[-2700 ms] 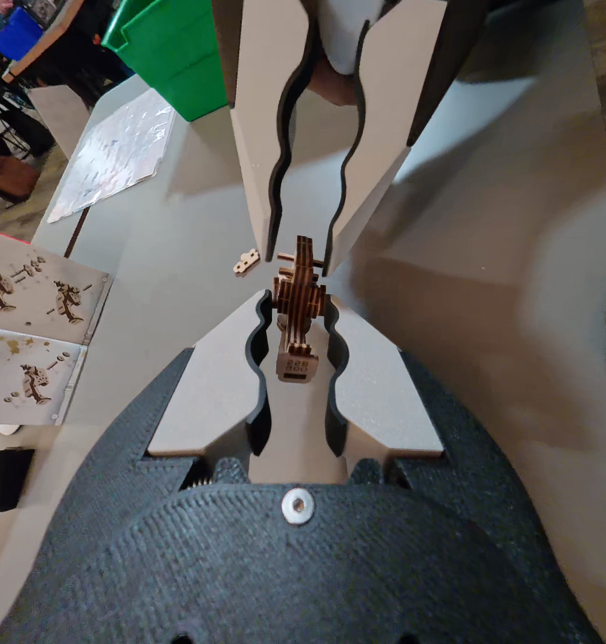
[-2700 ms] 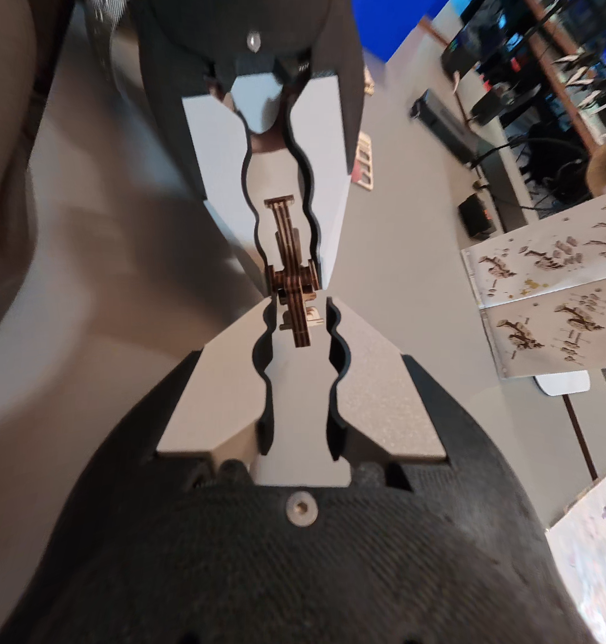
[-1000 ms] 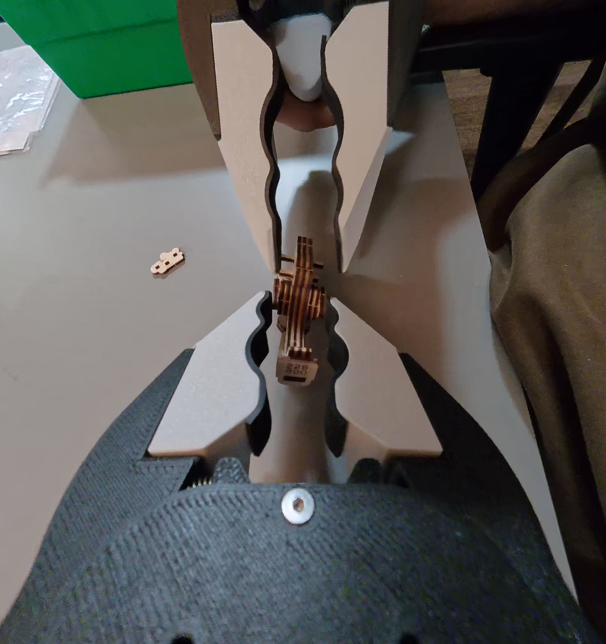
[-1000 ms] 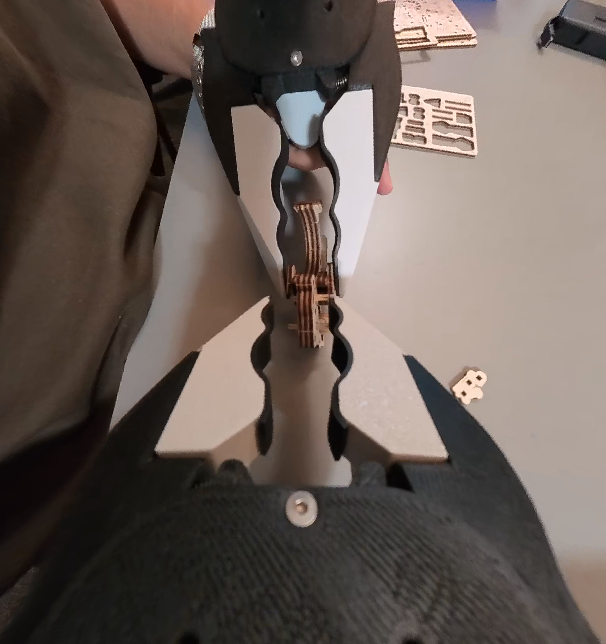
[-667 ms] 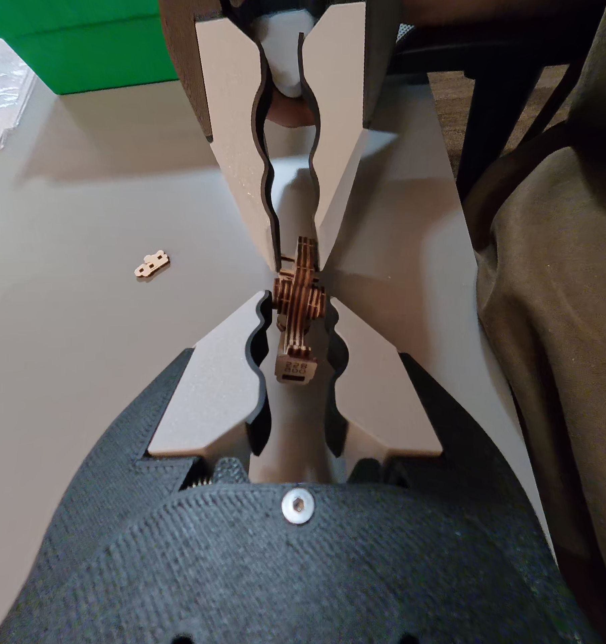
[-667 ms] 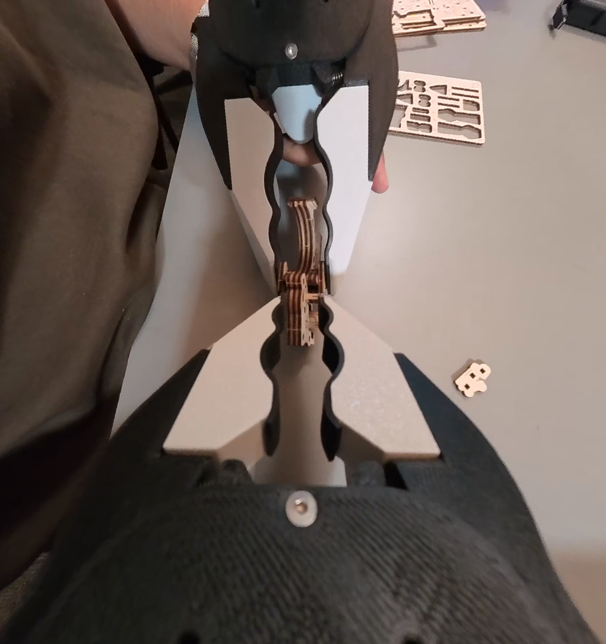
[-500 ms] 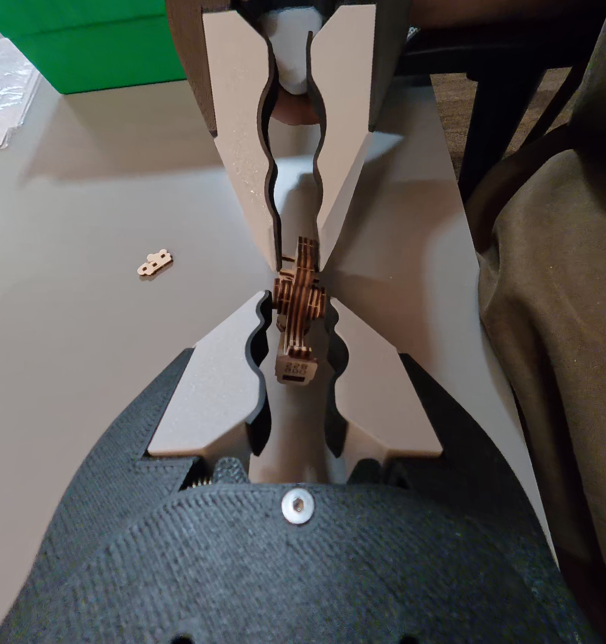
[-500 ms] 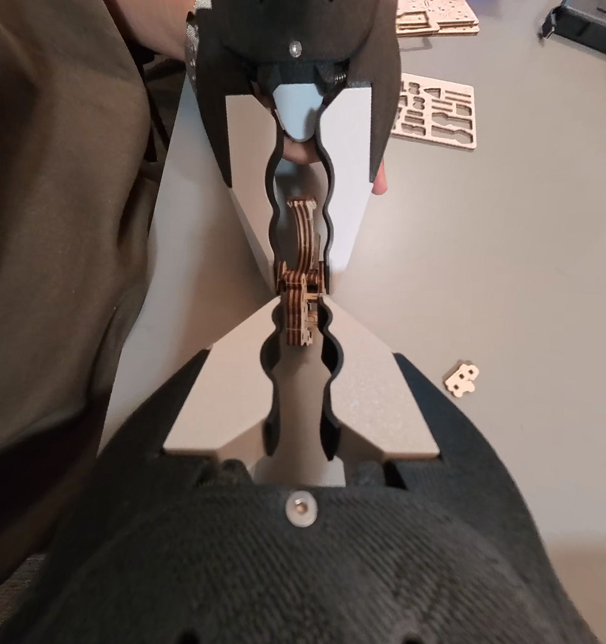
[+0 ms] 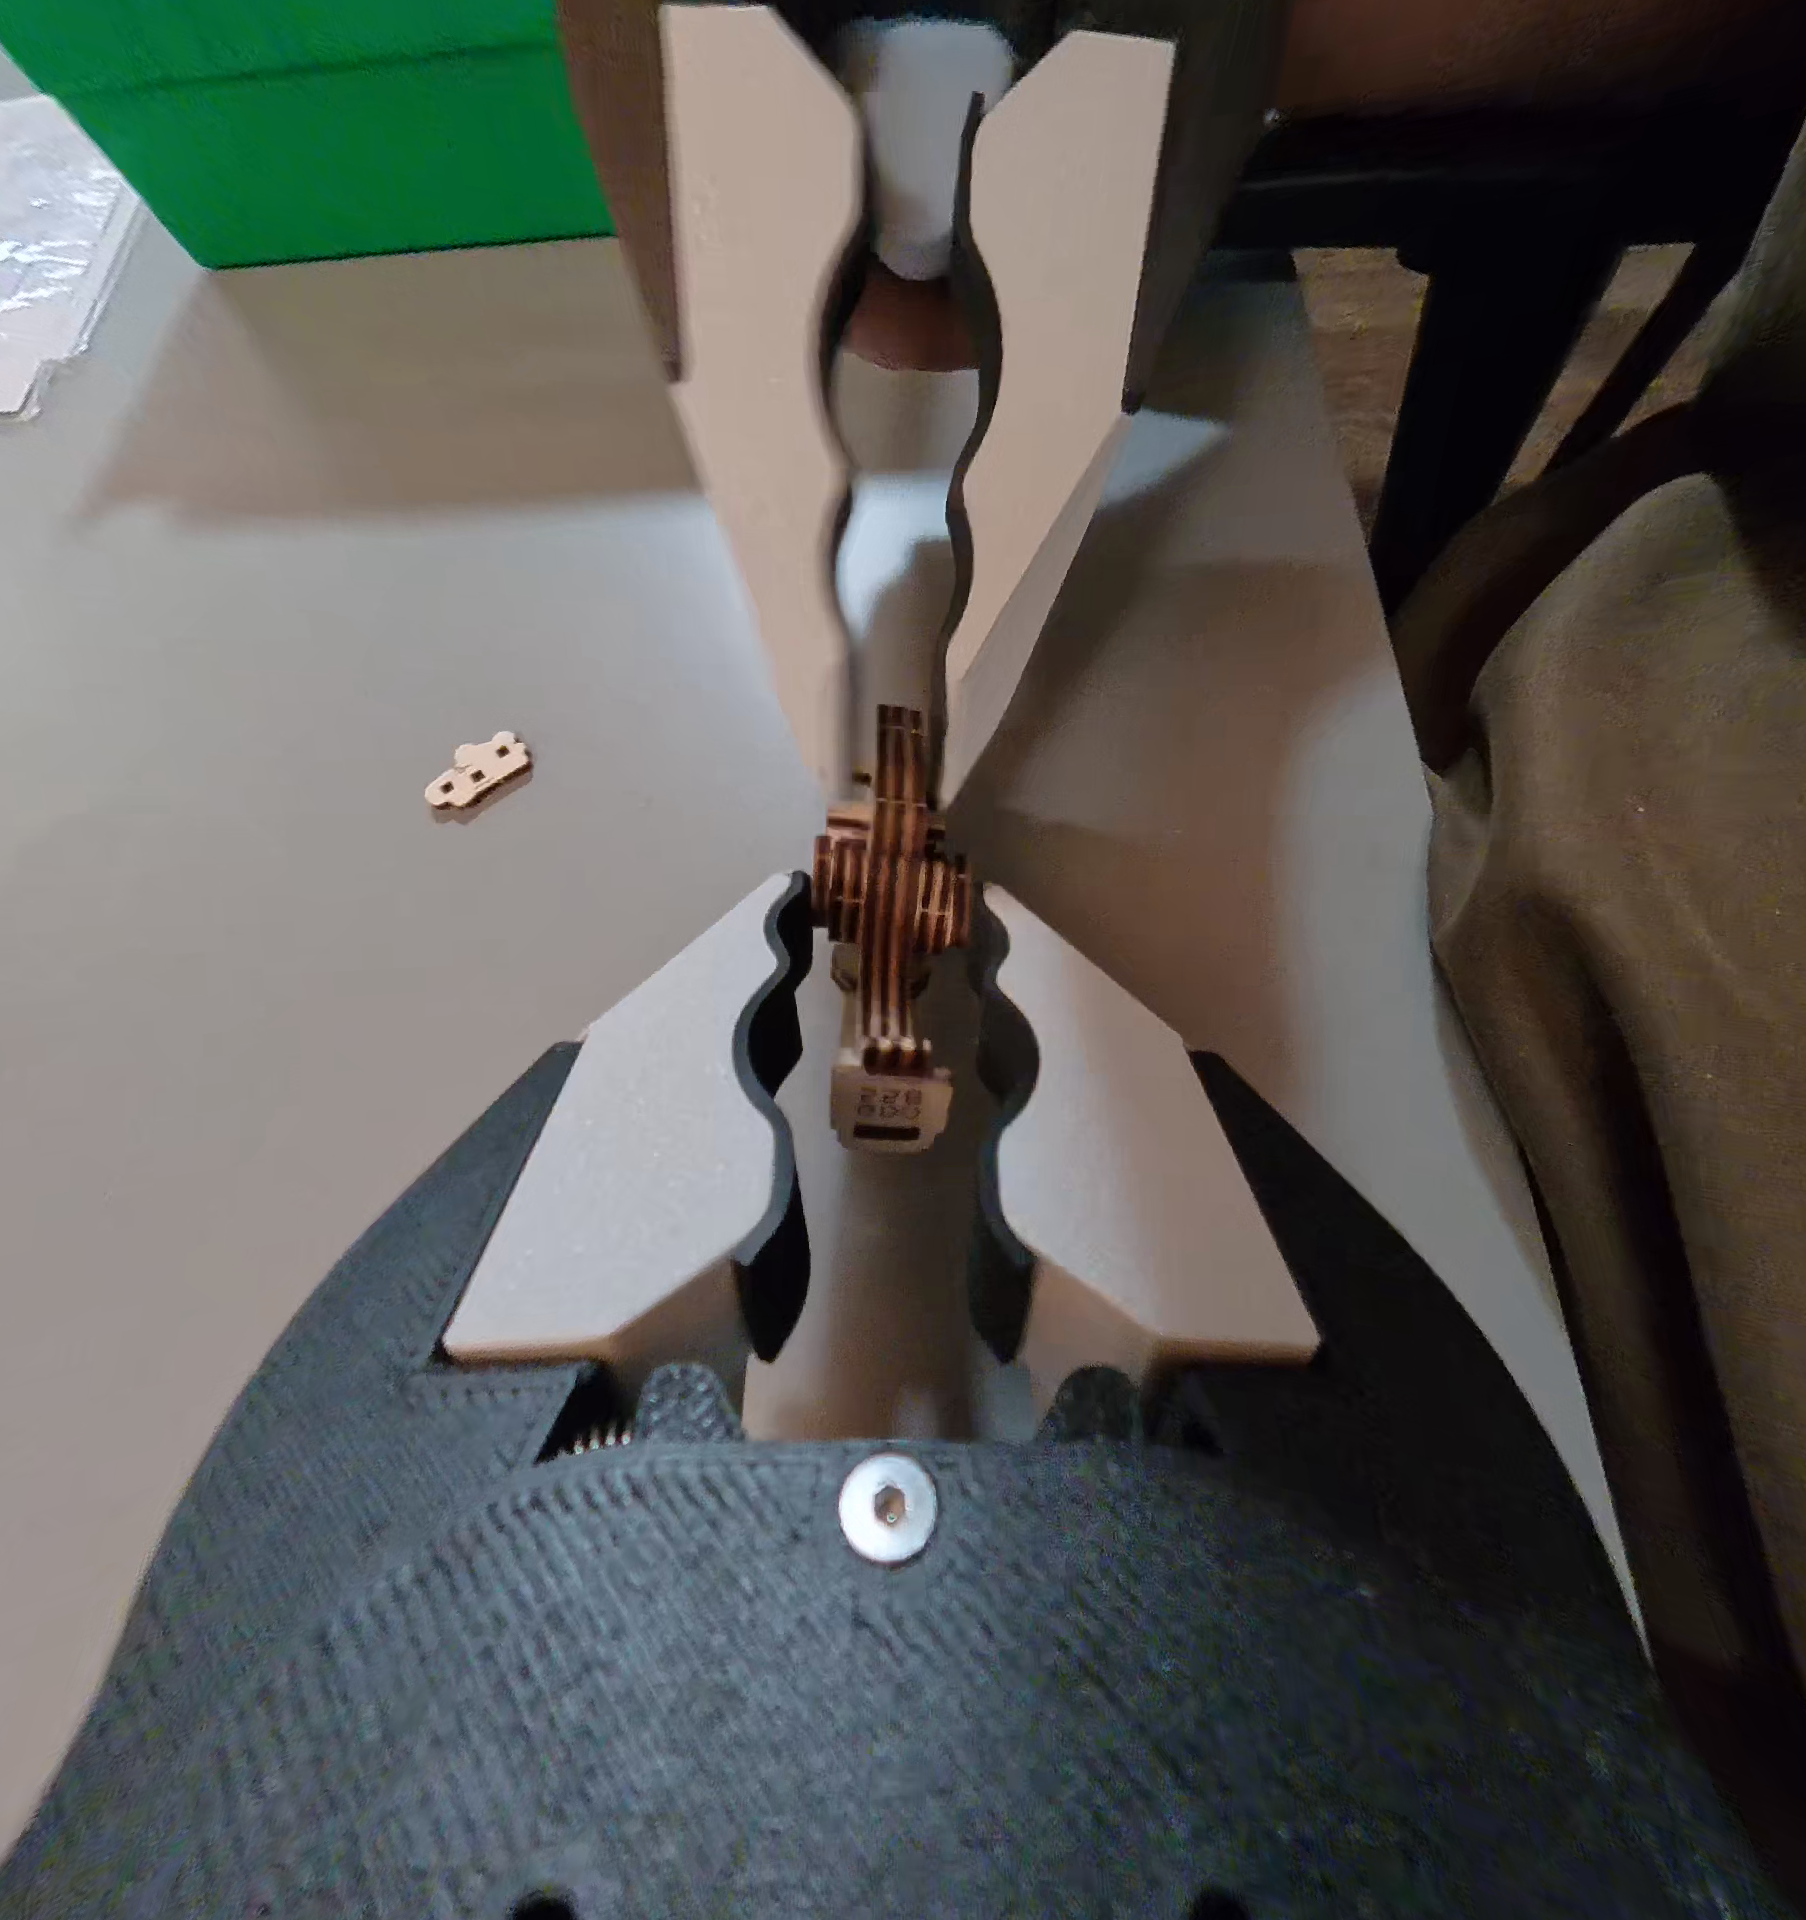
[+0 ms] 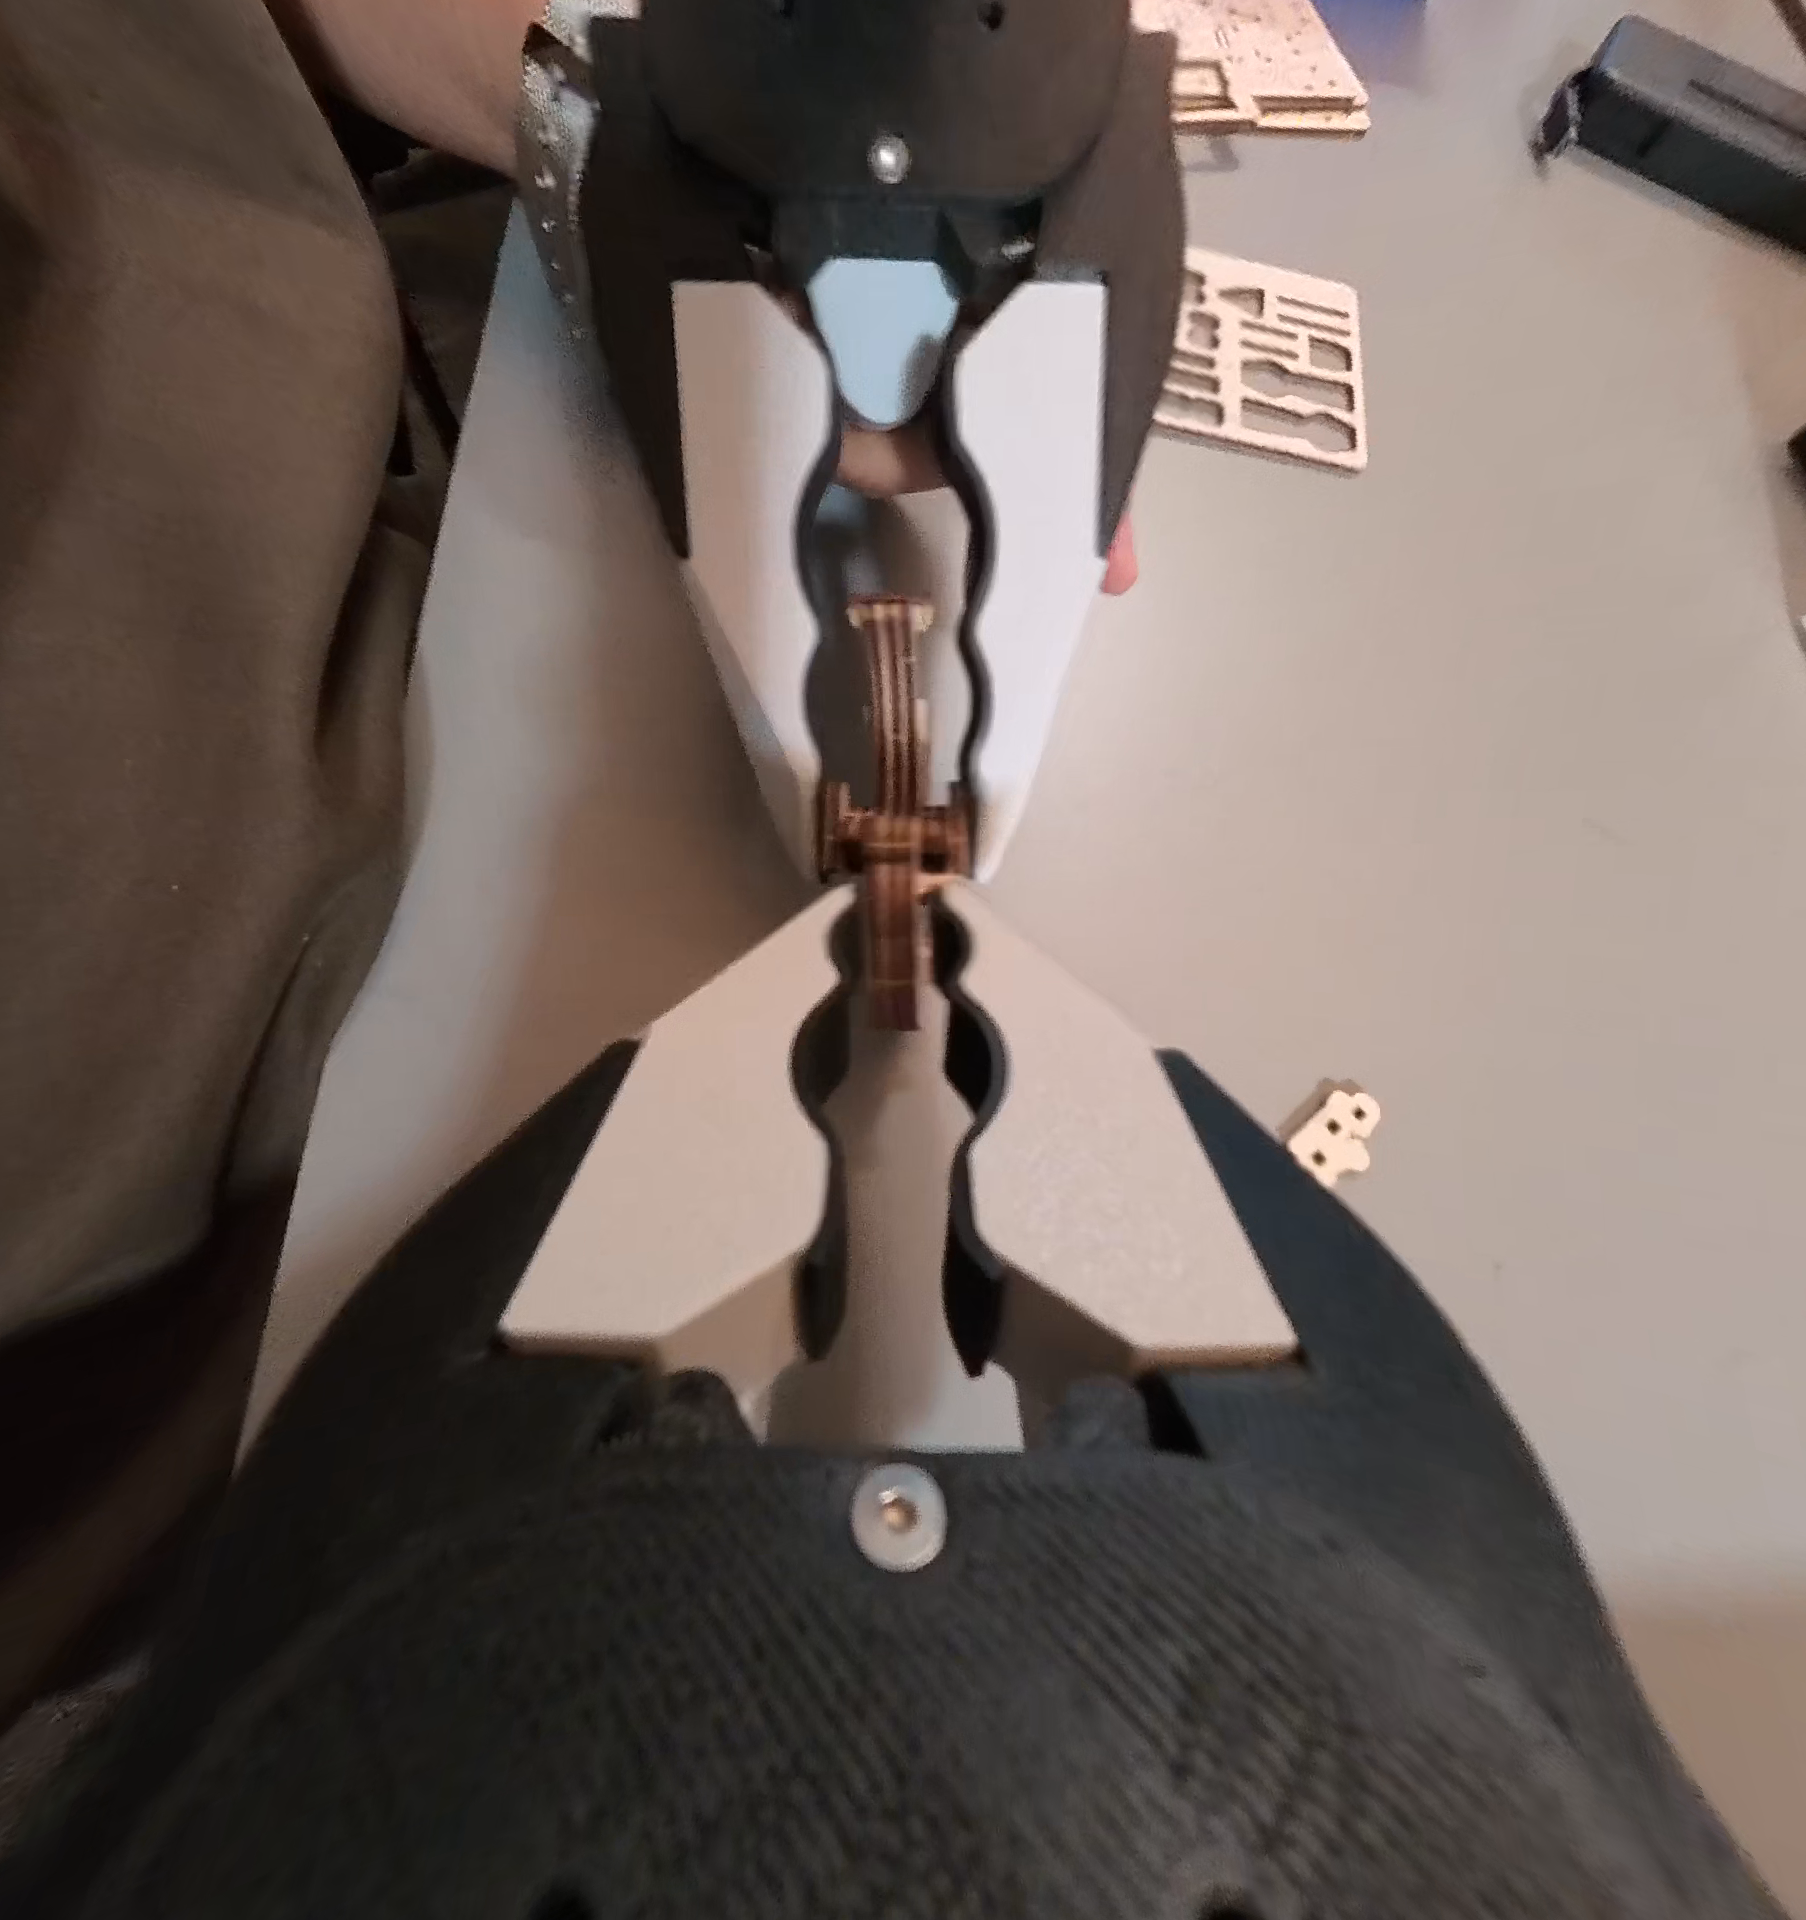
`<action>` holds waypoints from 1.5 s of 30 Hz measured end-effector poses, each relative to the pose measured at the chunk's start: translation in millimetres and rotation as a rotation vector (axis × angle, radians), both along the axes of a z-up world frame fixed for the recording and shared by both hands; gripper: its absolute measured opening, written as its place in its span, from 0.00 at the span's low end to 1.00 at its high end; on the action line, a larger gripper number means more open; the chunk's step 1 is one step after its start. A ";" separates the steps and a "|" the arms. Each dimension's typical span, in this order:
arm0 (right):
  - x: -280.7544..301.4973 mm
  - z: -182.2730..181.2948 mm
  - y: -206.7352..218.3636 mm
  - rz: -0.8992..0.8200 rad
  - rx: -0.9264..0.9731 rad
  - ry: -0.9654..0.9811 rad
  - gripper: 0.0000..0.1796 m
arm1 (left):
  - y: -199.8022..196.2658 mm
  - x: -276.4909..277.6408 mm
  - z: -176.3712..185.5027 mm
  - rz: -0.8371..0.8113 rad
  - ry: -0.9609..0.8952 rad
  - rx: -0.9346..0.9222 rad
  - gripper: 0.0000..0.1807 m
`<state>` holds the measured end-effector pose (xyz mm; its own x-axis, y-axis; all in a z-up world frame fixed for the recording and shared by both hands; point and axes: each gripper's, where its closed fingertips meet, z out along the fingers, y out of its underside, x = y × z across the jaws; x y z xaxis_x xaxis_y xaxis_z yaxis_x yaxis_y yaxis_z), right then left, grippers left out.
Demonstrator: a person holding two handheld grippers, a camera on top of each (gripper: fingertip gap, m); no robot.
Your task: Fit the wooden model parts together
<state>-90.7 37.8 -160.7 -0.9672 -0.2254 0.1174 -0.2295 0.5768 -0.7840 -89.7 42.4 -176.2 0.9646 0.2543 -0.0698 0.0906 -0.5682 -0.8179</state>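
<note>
green bin (image 9: 286, 114) cut off at top, wooden sheets (image 10: 1263, 73) cropped, far claw (image 9: 894, 748) motion-blurred

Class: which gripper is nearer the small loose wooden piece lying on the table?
Cannot tell. The left gripper and right gripper meet tip to tip on the wooden model; the loose piece lies off to one side.

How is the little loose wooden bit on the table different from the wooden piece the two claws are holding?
The loose wooden piece lies flat on the table, untouched; the wooden model is held in the air between the left gripper and the right gripper. The loose piece is one thin pale slice; the model is several darker-edged layers slotted together. Both look like laser-cut plywood.
</note>
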 end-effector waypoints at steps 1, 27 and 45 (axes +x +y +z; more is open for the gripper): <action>0.4 2.1 -0.9 0.003 -0.016 0.005 0.04 | 0.1 -0.3 1.5 0.002 -0.011 0.014 0.14; 5.9 6.2 0.5 0.035 -0.046 -0.033 0.08 | 3.4 7.2 6.3 -0.036 -0.028 0.049 0.14; -6.3 9.7 -6.2 -0.040 -0.103 -0.003 0.14 | -2.5 0.3 10.1 -0.003 -0.017 0.063 0.14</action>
